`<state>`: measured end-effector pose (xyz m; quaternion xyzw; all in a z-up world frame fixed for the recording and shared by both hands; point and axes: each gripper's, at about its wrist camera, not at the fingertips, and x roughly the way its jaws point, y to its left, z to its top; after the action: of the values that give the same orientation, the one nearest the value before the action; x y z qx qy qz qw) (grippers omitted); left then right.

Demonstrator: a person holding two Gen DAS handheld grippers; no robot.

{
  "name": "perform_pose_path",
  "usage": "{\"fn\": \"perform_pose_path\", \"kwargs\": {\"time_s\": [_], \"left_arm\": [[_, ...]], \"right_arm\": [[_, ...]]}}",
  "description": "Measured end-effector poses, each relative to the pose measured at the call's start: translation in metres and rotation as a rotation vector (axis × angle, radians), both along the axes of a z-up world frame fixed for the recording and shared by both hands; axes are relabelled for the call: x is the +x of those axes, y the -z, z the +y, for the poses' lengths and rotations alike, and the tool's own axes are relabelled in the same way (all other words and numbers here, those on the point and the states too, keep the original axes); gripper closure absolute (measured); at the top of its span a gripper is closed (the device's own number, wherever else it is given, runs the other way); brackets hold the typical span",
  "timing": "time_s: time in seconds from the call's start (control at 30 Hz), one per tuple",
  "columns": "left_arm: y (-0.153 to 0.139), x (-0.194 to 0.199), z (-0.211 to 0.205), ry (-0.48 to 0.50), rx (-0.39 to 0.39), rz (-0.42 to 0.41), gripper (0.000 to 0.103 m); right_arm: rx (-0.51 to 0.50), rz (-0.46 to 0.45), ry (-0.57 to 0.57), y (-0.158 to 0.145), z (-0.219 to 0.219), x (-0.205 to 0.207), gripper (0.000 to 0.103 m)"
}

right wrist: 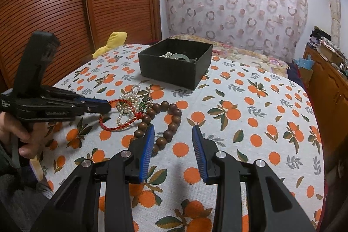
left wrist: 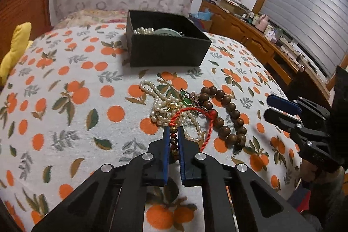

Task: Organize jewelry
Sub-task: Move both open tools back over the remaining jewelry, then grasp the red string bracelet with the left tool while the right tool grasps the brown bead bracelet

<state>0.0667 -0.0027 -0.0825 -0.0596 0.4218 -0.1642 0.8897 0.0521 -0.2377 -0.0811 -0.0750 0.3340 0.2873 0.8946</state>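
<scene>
I've got the left gripper (left wrist: 173,131) clenched on the red cord bracelet (left wrist: 191,111) — just short of the black box (left wrist: 167,51), ready to lift; the right gripper (right wrist: 173,129) hangs released beside the pile.

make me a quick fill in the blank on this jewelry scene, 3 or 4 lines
1. The left claw is shut on a small beaded bracelet tied to a ____ cord.
2. The right claw is ____ and holds nothing.
3. The black box already holds a strand of ____ and a pale green bangle.
4. The brown wooden beads lie on a cloth printed with ____.

Missing words: red; open; pearls; oranges
</scene>
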Motion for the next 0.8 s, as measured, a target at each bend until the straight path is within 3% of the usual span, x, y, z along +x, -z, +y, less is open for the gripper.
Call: {"fn": "perform_pose_path", "kwargs": {"time_s": [0.57, 0.8], "left_arm": [[-0.022, -0.022, 0.023, -0.045, 0.005, -0.101, 0.097], [-0.03, -0.025, 0.027, -0.061, 0.017, -0.137, 0.097]], "right_arm": [[-0.104, 0.098, -0.137, 0.022, 0.057, 0.015, 0.065], [-0.154, 0.123, -0.14, 0.03, 0.07, 0.025, 0.065]]}}
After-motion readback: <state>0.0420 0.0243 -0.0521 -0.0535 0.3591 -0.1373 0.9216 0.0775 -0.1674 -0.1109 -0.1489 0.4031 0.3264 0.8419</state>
